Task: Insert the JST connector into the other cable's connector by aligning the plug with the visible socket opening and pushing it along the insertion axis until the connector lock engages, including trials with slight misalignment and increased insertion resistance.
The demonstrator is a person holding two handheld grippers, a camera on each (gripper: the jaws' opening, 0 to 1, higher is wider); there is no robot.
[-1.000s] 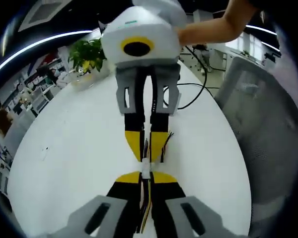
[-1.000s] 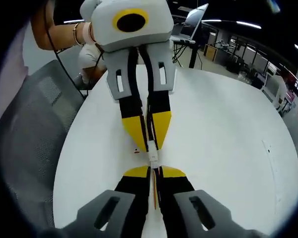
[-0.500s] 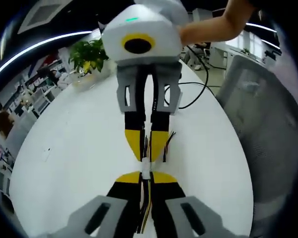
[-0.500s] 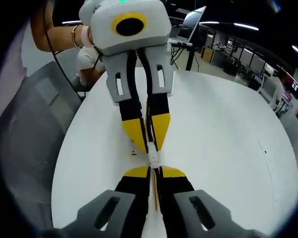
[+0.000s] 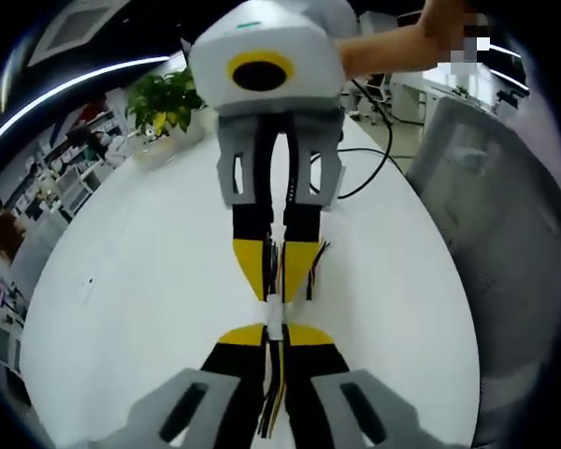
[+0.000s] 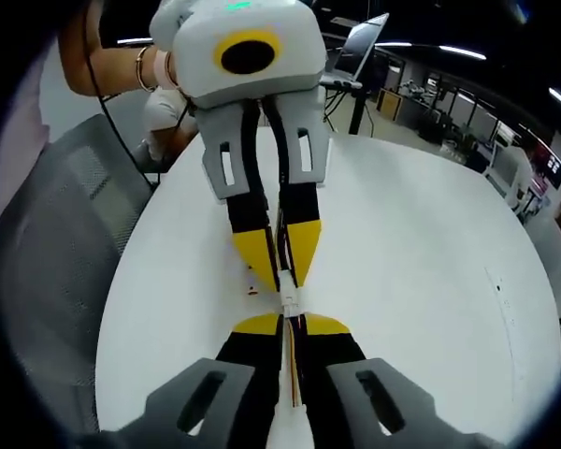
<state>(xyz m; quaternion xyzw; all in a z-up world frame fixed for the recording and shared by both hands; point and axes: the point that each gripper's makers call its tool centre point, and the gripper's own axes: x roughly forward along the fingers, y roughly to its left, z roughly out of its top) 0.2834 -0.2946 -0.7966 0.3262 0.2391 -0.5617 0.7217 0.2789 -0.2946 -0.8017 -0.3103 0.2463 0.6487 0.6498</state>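
Observation:
Two small white JST connectors meet tip to tip above the round white table (image 5: 150, 281). In the left gripper view my left gripper (image 5: 275, 333) is shut on one connector (image 5: 275, 325), its coloured wires running back between the jaws. Facing it, my right gripper (image 5: 275, 281) is shut on the mating connector (image 5: 274, 305). In the right gripper view my right gripper (image 6: 290, 324) holds its connector (image 6: 291, 316), and my left gripper (image 6: 285, 277) comes down from above holding the other connector (image 6: 287, 299). The joint looks closed up, with both housings in line.
A potted plant (image 5: 168, 105) stands at the table's far side, and a black cable (image 5: 369, 173) loops near it. A grey mesh chair (image 5: 505, 234) sits beside the table. A laptop (image 6: 360, 47) rests at the far edge. The person's forearm (image 5: 393, 47) reaches in.
The facing gripper has drawn back slightly in both views; the connectors stay joined tip to tip between the jaws. Both grips are unchanged.

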